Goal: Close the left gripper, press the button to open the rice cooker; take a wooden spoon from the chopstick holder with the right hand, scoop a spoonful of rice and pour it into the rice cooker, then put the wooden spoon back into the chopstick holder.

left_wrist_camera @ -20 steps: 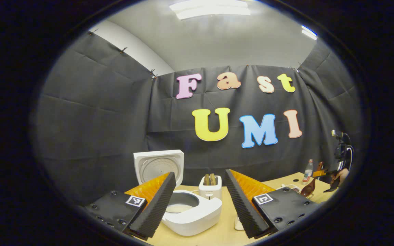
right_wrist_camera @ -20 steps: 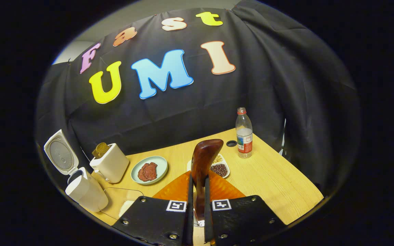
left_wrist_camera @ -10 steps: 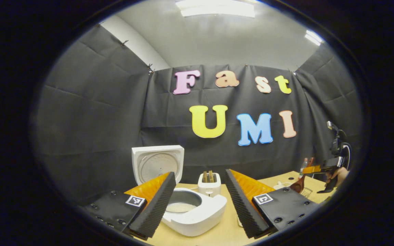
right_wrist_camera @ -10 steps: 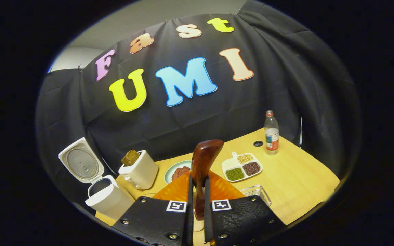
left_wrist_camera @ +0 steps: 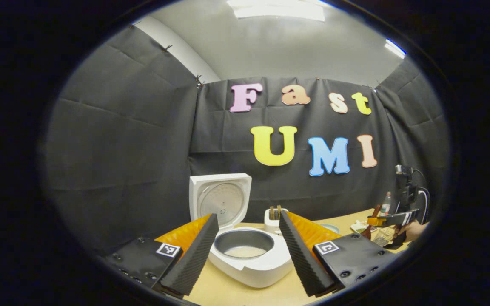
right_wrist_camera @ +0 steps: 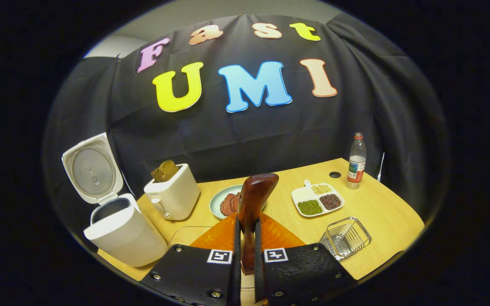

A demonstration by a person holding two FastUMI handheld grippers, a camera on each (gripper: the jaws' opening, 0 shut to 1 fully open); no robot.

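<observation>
Left gripper [left_wrist_camera: 245,250] is hanging with fingers spread wide, holding nothing, in front of the rice cooker [left_wrist_camera: 249,255]; its lid is standing open and white rice is lying in the pot. Right gripper [right_wrist_camera: 245,255] is pinching the wooden spoon [right_wrist_camera: 253,204] by the handle, bowl upright, above the table [right_wrist_camera: 381,216]. Chopstick holder [right_wrist_camera: 346,237] is lying near its right side.

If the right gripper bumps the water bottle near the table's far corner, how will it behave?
The water bottle is tall, narrow and upright, so it would probably tip. It looks only partly full, so likely light. Once down, its round body may roll on the table.
</observation>
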